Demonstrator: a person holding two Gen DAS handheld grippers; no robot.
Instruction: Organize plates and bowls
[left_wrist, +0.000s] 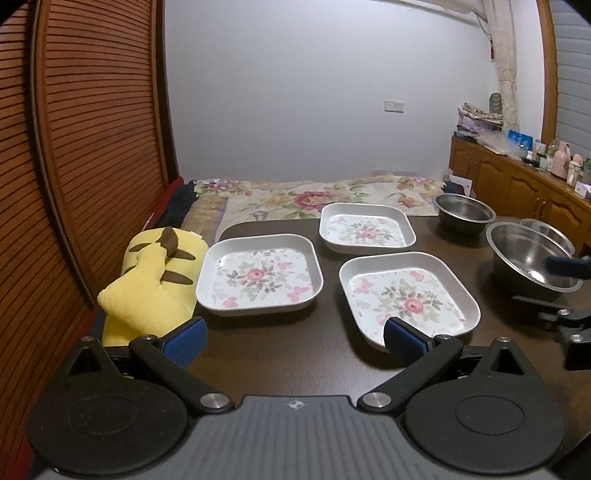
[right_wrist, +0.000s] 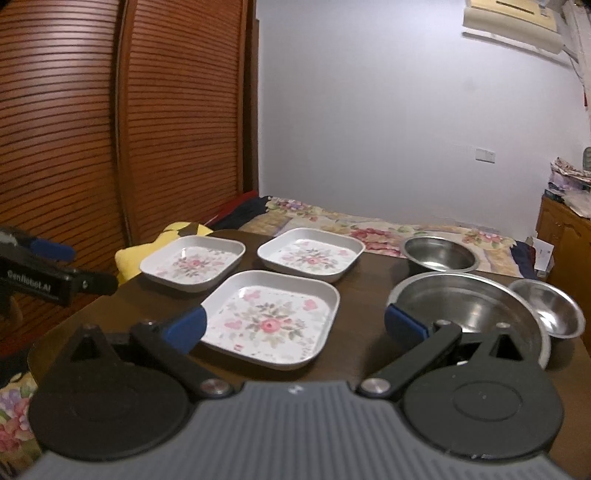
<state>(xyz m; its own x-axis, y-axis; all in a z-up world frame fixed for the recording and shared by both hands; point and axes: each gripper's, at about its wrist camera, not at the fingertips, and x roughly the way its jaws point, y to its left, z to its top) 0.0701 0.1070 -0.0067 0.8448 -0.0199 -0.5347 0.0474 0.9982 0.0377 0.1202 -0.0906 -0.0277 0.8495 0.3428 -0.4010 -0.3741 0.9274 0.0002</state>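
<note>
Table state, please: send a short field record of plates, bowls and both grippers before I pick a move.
table: dark wood
floral plates: three, square, unstacked: near, far left, far right
steel bowls: three, separate: large, medium, small
left gripper: open, empty
right gripper: open, empty
plush toy: yellow, off table's left edge

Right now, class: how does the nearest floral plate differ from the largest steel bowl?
The nearest floral plate is square; the largest steel bowl is round. The plate is white with a pink flower print; the bowl is bare, shiny metal. The plate is shallow; the bowl is deeper. Both sit upright and empty on the dark table.
</note>
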